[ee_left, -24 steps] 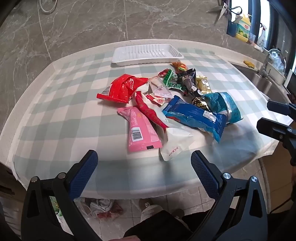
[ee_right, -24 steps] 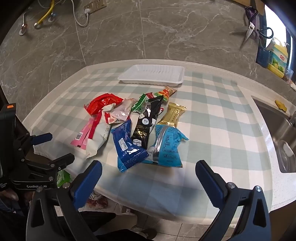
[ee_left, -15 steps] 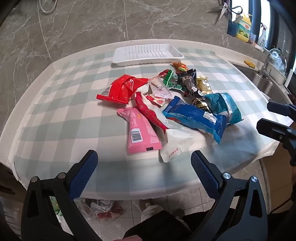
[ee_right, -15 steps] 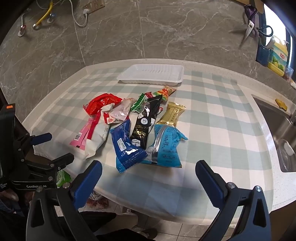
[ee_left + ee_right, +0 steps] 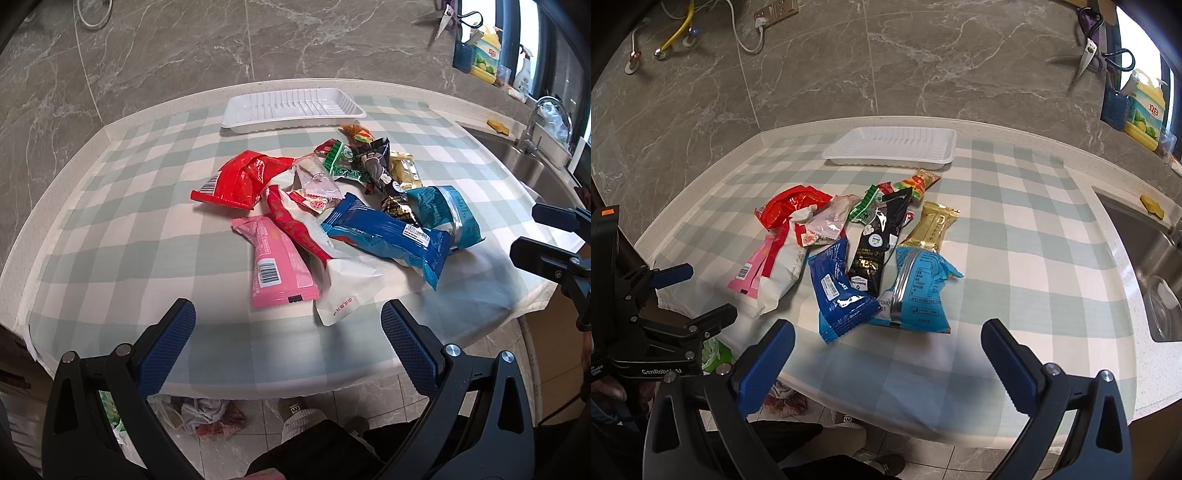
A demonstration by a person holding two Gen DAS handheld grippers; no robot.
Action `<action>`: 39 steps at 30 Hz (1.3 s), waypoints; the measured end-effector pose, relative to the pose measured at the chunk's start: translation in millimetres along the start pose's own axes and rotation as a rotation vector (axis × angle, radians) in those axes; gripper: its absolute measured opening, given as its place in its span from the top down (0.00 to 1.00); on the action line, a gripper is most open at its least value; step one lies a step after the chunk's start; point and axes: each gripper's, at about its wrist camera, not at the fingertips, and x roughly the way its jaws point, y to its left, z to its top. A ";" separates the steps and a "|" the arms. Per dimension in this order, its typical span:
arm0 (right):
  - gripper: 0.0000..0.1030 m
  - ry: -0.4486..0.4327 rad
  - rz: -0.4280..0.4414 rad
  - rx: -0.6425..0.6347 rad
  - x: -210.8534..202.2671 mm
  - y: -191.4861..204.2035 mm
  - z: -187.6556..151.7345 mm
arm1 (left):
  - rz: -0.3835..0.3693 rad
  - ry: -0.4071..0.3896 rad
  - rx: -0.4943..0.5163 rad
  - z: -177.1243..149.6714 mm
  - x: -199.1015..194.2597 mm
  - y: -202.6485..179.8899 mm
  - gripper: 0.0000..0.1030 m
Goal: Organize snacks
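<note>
Left gripper: jaws spread wide, nothing between them, hanging over the near bench edge and tilted down toward the pile. Right gripper: same, wide and empty.

Nearest the left jaws: pink pack, just ahead, long axis running roughly away from the jaws, barcode end near. White pack lies beside it, partly under the dark-blue pack.

Nearest the right jaws: dark-blue pack and light-blue pack, side by side, both lengthwise toward the jaws. Judgement: each hand takes its own near pack first; the pink one is the freest, little overlap.

Mid: red pack, black pack, gold pack, tangled and overlapping.

Far: white tray, empty, against the back edge. Cloth is bare on both sides of the pile, so room to lift and carry over.
</note>
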 end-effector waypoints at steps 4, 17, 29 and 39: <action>0.00 -0.001 0.000 -0.002 -0.4 -0.2 0.7 | 0.002 -0.001 0.001 0.8 -1.0 -0.6 0.02; 0.00 -0.002 0.000 0.000 -0.5 0.3 0.6 | 0.004 -0.004 0.000 -0.1 -0.2 -1.6 0.02; 0.00 -0.002 0.001 -0.002 1.2 1.9 0.9 | 0.004 -0.006 0.000 0.4 1.3 -1.6 0.02; 0.00 0.000 0.000 -0.001 2.0 1.9 1.4 | 0.003 -0.006 -0.001 0.4 1.5 -0.9 0.02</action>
